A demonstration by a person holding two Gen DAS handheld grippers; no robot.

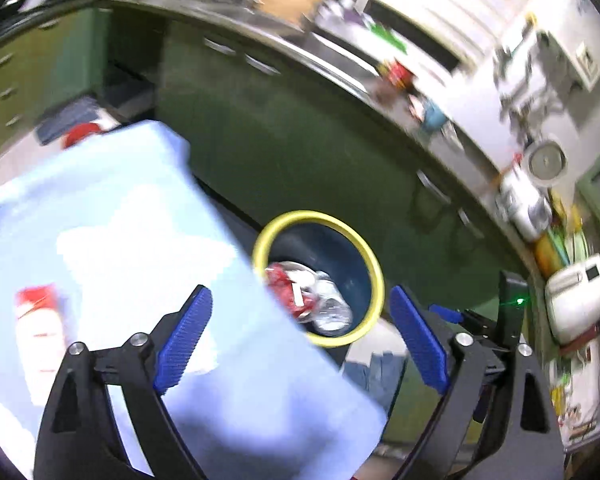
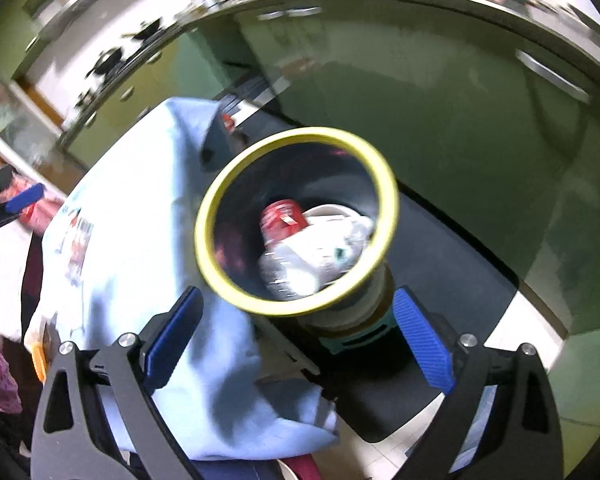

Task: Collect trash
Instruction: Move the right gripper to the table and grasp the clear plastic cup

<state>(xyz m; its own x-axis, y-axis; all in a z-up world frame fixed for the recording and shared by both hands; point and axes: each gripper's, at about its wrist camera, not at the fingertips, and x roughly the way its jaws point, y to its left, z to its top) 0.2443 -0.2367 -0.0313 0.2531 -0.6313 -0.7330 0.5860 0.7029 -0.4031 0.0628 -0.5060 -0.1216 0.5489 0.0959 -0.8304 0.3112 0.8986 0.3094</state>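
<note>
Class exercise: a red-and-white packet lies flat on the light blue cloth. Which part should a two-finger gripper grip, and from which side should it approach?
Grip the packet across its narrow width, near the middle of its length, coming down from above. It lies flat on the cloth and looks long and thin, so the open left gripper could probably span it. Blur hides its edges.

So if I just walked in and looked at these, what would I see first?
Probably the bin with the bright yellow rim, standing on the floor beside a table draped in a light blue cloth. Inside it lies a heap of trash: something red and crumpled white and silvery bits. Both grippers, the left gripper and the right gripper, have blue pads spread wide with nothing between them.
</note>
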